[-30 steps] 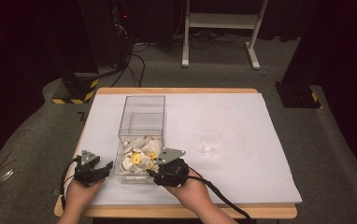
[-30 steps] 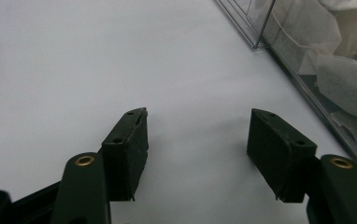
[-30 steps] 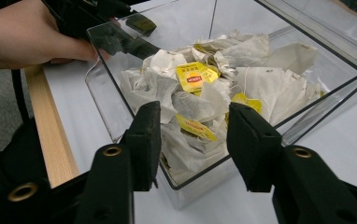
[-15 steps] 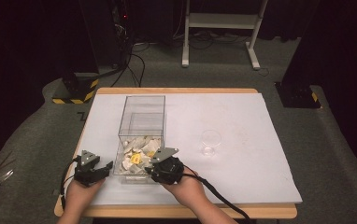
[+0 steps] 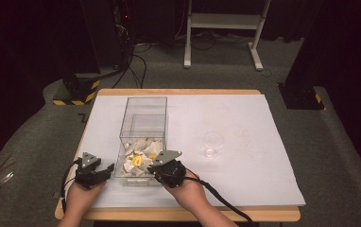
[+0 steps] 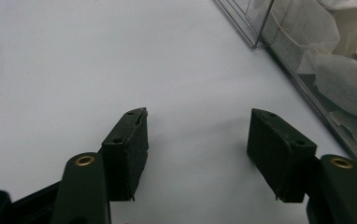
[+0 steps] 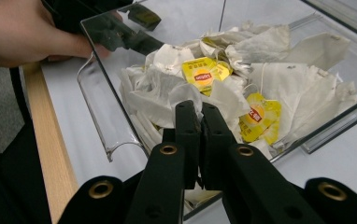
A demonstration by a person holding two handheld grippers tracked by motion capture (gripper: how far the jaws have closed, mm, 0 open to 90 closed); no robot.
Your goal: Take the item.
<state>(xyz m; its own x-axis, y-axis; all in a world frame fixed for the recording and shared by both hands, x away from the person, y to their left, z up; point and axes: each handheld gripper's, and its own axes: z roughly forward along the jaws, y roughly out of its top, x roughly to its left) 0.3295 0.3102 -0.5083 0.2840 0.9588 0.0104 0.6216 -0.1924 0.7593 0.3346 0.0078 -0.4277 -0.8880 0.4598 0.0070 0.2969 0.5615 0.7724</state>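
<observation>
A clear plastic box stands on the white sheet, with a heap of white tea bags with yellow tags at its near end. My right gripper reaches over the box's near right corner into the heap. Its jaws have just been closing and now stand shut, tips against a white tea bag; whether paper is pinched I cannot tell. My left gripper rests on the sheet beside the box's left wall, open, with nothing between its pads.
A small clear glass cup stands on the sheet to the right of the box. The wooden table edge runs just in front of both hands. In the right gripper view, the left hand shows beyond the box.
My right gripper has nudged left and forward into the near end of the box. The left gripper has stayed put.
</observation>
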